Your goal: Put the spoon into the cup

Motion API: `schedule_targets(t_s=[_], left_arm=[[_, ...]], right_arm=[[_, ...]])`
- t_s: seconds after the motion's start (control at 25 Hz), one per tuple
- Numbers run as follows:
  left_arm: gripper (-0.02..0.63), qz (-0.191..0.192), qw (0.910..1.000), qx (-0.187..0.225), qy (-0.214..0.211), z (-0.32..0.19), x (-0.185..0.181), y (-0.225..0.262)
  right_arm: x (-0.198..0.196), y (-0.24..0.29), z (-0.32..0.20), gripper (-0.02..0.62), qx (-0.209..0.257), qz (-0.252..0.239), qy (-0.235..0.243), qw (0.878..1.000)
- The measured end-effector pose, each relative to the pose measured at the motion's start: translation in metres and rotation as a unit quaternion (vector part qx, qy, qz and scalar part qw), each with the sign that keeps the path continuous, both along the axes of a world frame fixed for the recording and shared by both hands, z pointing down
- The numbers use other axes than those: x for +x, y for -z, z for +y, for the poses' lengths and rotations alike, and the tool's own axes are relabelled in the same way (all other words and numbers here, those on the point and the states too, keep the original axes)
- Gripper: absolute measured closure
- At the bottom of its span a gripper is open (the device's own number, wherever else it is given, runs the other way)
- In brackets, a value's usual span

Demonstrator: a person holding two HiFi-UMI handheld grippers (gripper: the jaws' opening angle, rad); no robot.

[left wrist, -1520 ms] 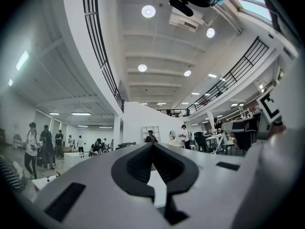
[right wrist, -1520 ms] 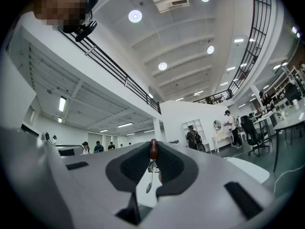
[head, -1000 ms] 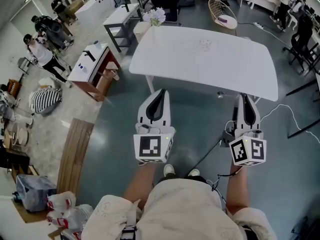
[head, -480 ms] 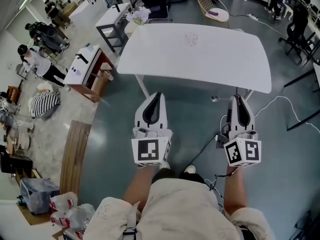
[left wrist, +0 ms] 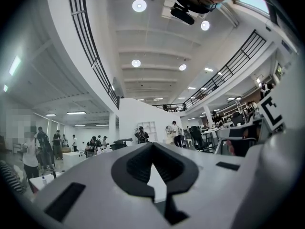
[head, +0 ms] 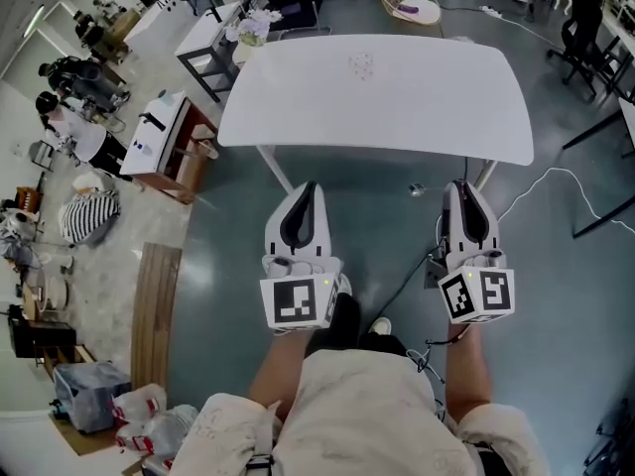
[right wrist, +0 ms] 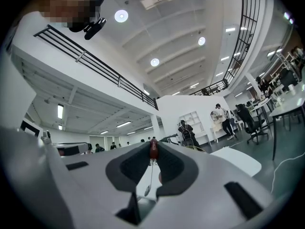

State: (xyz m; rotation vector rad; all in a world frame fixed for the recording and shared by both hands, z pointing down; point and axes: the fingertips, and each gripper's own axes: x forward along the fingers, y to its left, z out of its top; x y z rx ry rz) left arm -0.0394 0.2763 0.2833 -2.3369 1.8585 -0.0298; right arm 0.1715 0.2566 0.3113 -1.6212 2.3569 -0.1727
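Note:
The head view shows a white table (head: 427, 97) ahead, with a small clear cup (head: 361, 64) on its far middle. Both grippers are held level over the grey floor, short of the table's near edge. My right gripper (head: 459, 188) is shut on a spoon: in the right gripper view its dark red handle (right wrist: 153, 149) is pinched at the jaw tips and the metal bowl (right wrist: 147, 190) hangs down behind them. My left gripper (head: 303, 190) has its tips together with nothing between them, and its tips (left wrist: 152, 145) also meet in the left gripper view.
A cabinet with a white top (head: 159, 132) and several people stand at the left. Chairs and a low bench (head: 213, 38) lie beyond the table. A cable (head: 556, 181) runs across the floor on the right. My shoes (head: 380, 325) show below the grippers.
The table and cup have drawn nearer and shifted left in the head view as I walk forward. Both grippers keep the same pose, and the spoon stays gripped.

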Motion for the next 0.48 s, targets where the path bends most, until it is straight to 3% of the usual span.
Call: schedule_targets(t_s=[0.48], left_arm=[[0.603, 0.024, 0.9994, 0.000, -0.025, -0.059, -0.015, -0.018]], right_arm=[[-0.023, -0.010, -0.055, 0.557, -0.013, 0.026, -0.012, 1.000]])
